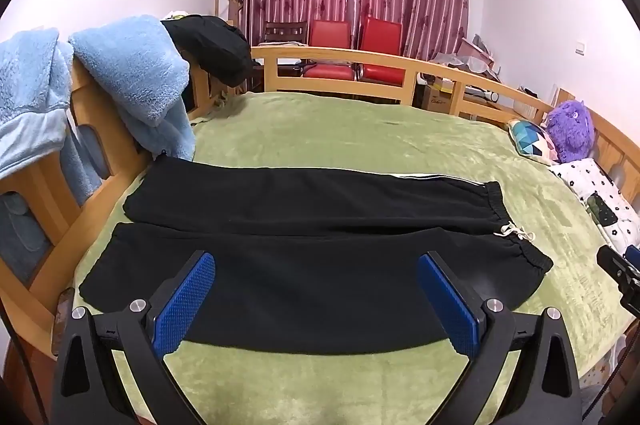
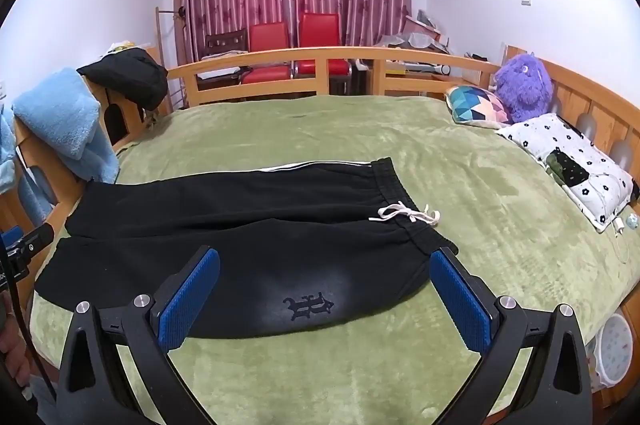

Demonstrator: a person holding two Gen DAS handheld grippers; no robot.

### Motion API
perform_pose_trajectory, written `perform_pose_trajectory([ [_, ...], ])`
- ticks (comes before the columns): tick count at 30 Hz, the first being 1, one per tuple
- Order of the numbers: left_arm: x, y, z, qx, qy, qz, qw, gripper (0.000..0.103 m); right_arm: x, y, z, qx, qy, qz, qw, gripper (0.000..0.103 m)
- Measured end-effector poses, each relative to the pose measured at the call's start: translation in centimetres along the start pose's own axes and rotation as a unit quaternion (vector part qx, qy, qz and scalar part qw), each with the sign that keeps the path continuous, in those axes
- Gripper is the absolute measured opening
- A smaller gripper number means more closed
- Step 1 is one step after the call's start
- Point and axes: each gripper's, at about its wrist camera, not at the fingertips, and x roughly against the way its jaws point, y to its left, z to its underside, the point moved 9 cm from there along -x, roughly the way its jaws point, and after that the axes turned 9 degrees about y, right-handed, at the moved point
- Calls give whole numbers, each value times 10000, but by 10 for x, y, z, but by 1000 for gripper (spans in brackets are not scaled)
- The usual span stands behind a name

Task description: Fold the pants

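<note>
The black pants lie flat on the green blanket, legs out toward nine o'clock, waistband toward three. Left gripper and right gripper hover above the near leg, both spread wide, holding nothing. No fold yet, I'd say; next, each needs to pinch the near edge and carry it toward twelve.

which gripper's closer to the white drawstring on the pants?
Right, as far as I can judge. The right gripper hovers open over the near leg just below the white drawstring. The left gripper hovers open farther toward the cuffs of the pants.
</note>
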Motion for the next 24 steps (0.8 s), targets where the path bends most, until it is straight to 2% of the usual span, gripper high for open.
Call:
perform_pose_trajectory([
  [10, -2, 4, -4, 47, 28, 20, 10000, 102, -2, -1, -3, -46, 49, -91, 9999, 103],
  [24, -9, -12, -19, -7, 154, 109, 9998, 102, -9, -5, -18, -114, 131, -185, 9997, 103],
])
